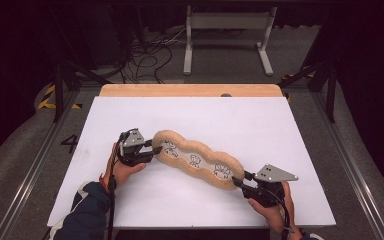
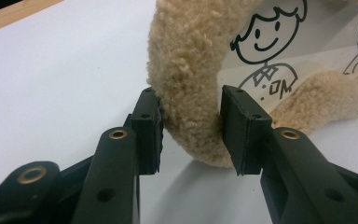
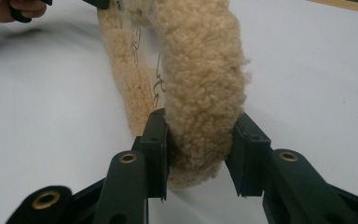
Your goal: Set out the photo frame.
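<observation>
1. We see a long fluffy pouch (image 1: 198,159) lying slantwise across the middle of the white bench (image 1: 260,120), its tan plush rim wavy along both long sides.
2. Its centre is a clear panel (image 1: 196,160) printed with little black cartoon figures; in the left gripper view one smiling figure (image 2: 266,51) is plain to read.
3. We hold the left tool (image 1: 154,148) at the pouch's far-left end, and in the left gripper view both pads press into the plush rim (image 2: 191,93), pinching it.
4. We hold the right tool (image 1: 240,179) at the near-right end, and in the right gripper view its pads sit hard against the rim (image 3: 203,93) on both sides, squeezing the fleece between them.
5. In the high view the pouch stretches between the two tools, the left end farther from us than the right.
6. In both gripper views the pinched end stands above the bench with a shadow under it; whether the middle rests on the sheet we cannot tell.
7. A strip of bare wood (image 1: 190,90) shows along the bench's far edge.
8. Beyond the bench a white metal frame (image 1: 227,35) stands on the floor beside a tangle of dark cables (image 1: 147,52).
</observation>
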Demonstrator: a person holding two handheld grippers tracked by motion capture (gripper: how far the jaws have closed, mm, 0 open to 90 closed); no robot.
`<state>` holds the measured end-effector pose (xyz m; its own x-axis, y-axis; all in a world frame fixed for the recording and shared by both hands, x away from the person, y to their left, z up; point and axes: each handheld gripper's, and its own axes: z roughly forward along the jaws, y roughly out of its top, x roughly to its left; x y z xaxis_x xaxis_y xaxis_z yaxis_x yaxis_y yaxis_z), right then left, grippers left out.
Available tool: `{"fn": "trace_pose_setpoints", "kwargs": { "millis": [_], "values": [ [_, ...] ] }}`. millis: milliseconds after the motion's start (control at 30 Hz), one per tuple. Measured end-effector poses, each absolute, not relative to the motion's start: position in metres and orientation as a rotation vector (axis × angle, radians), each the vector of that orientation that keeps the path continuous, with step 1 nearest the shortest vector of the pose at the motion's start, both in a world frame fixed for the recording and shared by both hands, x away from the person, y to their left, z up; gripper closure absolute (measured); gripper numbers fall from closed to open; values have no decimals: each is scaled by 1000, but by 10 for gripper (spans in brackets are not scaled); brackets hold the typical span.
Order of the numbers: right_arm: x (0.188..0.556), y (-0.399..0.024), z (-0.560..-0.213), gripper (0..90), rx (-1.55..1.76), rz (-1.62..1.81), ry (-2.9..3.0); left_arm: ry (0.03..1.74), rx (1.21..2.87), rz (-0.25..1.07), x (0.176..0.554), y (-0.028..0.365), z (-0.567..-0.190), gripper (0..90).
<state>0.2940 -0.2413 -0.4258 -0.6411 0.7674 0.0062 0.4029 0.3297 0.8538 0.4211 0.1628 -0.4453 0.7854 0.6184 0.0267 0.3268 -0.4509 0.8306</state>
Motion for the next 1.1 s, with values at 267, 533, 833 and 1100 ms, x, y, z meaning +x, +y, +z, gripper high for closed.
{"fn": "trace_pose_setpoints", "kwargs": {
  "millis": [267,533,833,1100],
  "values": [
    [298,-242,-427,625,1049,1227,2172,725,2060,389,412,166,-446,605],
    [302,-243,-428,603,1073,1225,2150,730,2057,393,406,168,-446,600],
    [295,-249,-425,617,1058,1240,2140,715,2039,420,406,167,-444,537],
    [295,-248,-425,631,1062,1230,2139,711,2040,422,405,169,-443,611]
  ]
}}
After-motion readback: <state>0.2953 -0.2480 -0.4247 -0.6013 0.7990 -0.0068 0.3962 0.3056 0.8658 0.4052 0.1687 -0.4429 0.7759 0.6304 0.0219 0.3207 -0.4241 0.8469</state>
